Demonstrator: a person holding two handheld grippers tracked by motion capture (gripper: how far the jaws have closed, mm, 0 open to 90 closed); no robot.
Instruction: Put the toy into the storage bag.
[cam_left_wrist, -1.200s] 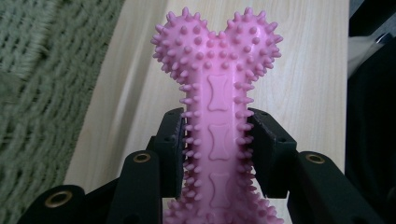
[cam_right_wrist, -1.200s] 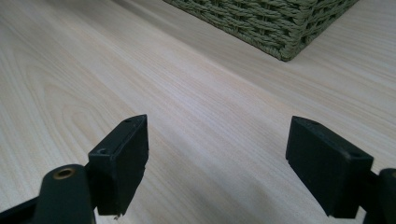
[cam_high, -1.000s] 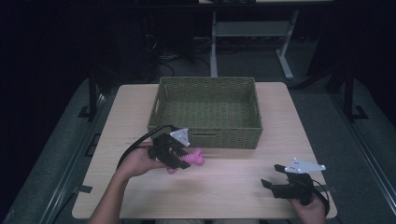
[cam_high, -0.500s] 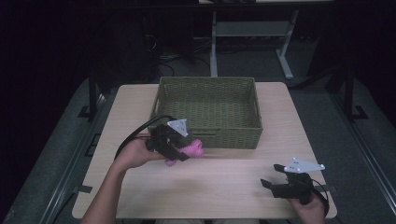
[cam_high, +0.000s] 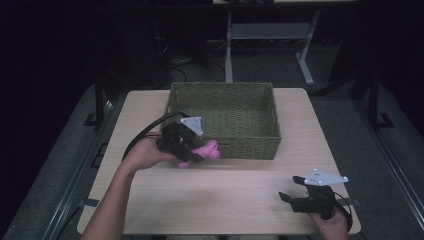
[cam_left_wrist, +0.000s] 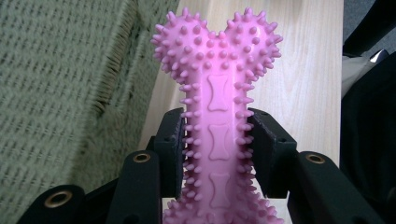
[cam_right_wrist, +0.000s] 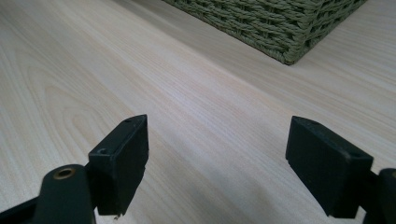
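High view: pink bone toy (cam_high: 202, 151) points right, basketward.

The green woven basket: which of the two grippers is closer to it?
The left. The left gripper, clamped on a pink spiky bone toy, is right at the front wall of the basket. The right gripper hangs open over the table's near right corner.

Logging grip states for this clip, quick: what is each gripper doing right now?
Left gripper: shut on the pink spiky bone toy, beside the green wicker basket.
Right gripper: open, holding nothing, above the table.
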